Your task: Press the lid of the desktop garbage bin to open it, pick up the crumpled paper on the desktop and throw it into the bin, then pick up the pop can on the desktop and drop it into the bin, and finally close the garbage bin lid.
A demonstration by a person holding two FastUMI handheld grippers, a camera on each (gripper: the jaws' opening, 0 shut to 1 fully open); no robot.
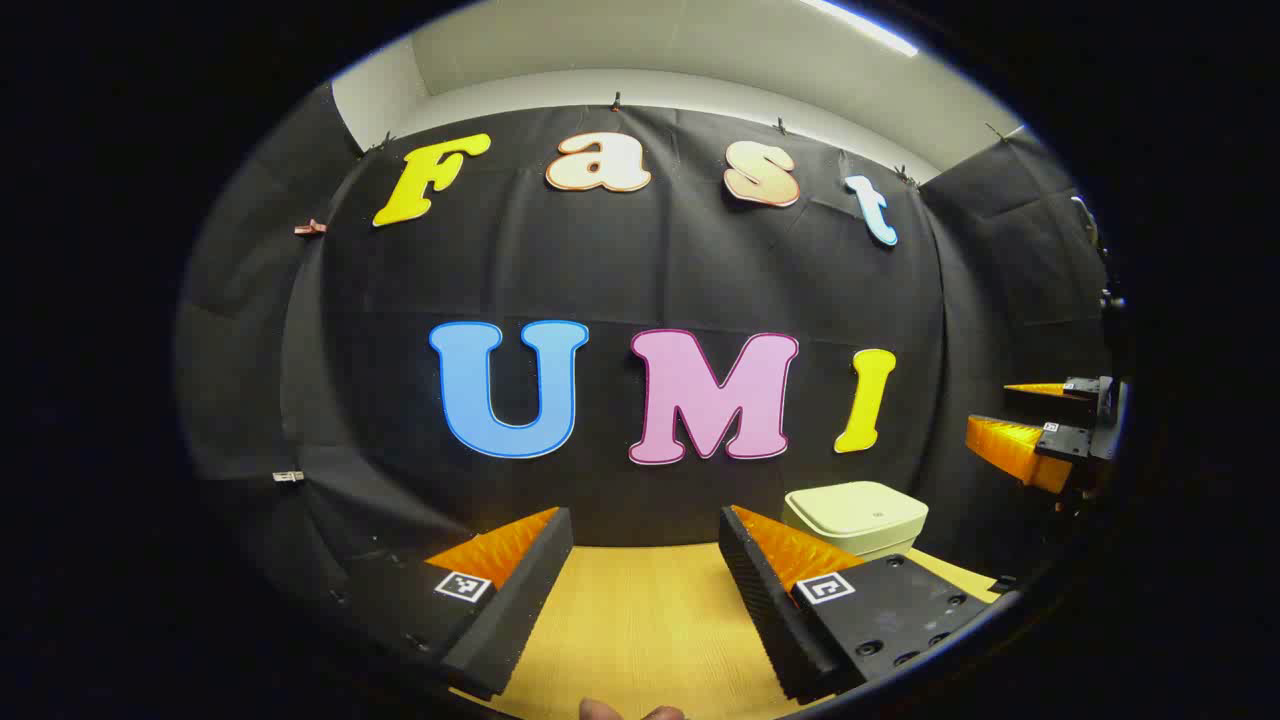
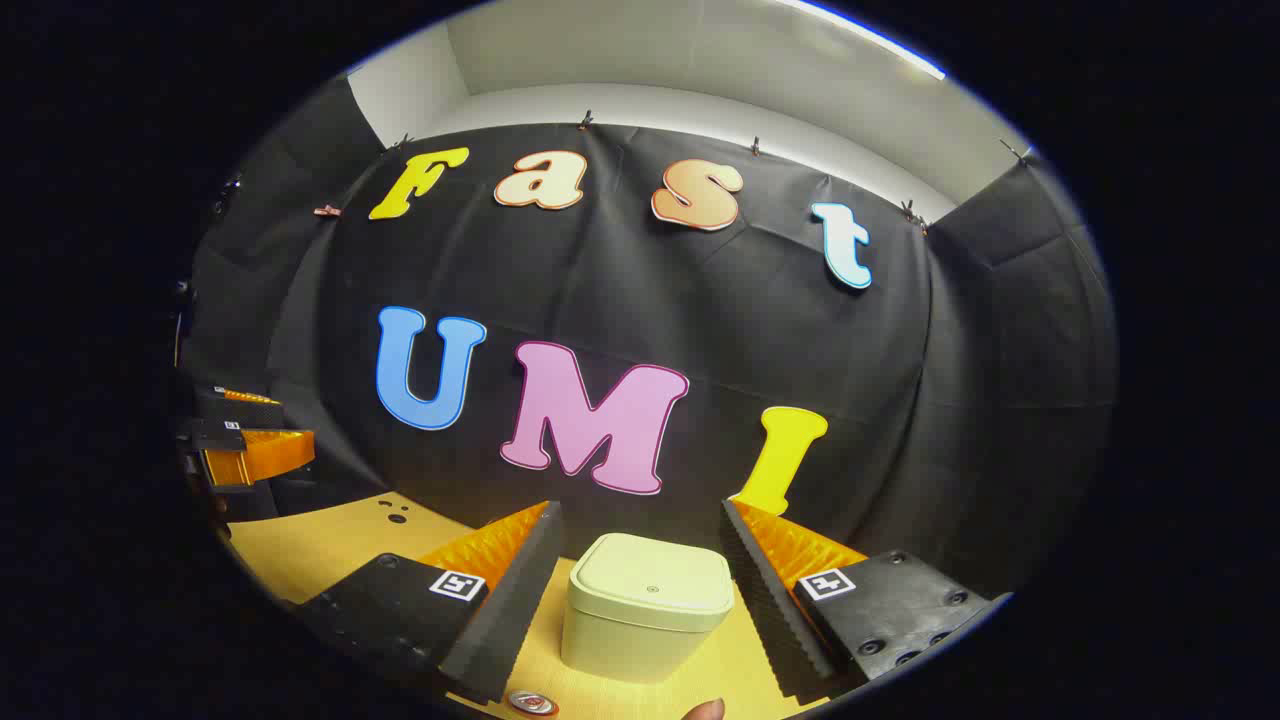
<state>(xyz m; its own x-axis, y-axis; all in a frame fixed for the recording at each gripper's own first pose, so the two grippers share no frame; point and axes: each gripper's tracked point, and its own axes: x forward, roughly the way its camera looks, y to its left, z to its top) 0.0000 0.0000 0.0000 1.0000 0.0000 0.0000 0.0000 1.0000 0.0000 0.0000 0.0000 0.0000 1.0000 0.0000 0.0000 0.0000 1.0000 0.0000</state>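
The closed bin (image 2: 648, 605) is framed at lower centre between the wide-open, empty right tool (image 2: 640, 585); the left tool (image 1: 645, 590), also spread empty, is held over the tabletop (image 1: 640, 620). An off-centre press could skid the light bin.

Left claw (image 1: 645, 560) open, held level; right claw (image 2: 640, 560) open, fingers spread.
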